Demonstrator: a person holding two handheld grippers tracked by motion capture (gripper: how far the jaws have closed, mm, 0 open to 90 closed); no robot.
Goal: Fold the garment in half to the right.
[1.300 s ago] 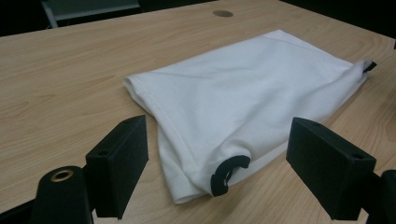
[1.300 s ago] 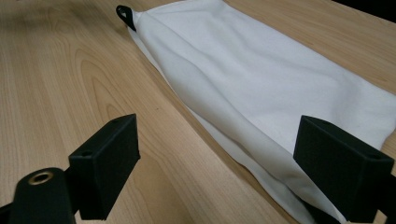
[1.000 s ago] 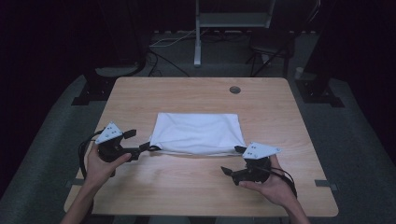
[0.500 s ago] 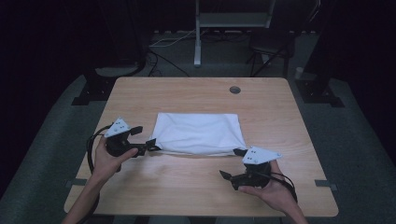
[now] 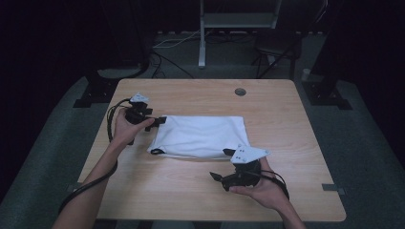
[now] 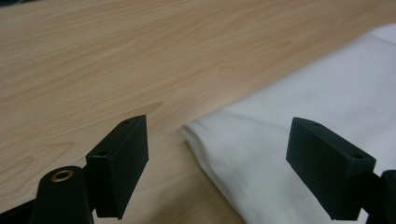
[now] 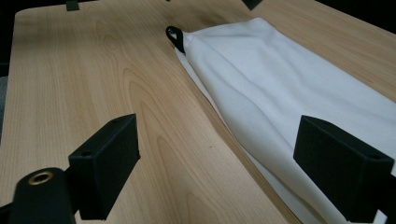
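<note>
Centrally on the wooden table [image 5: 286, 119], a folded white cloth [image 5: 200, 136] is lying flat — a small black loop [image 7: 173, 33] is sticking out at one near corner. At the cloth's far left corner the left gripper [image 5: 160, 120] is hovering, its jaws standing wide apart with the cloth's corner lying between them in the left gripper view. Near the cloth's front right edge the right gripper [image 5: 220, 164] is sitting in the person's hand — jaws spread wide too, holding nothing.

left tool [image 6: 217, 154] jaws apart, right tool [image 7: 233, 168] likewise
</note>
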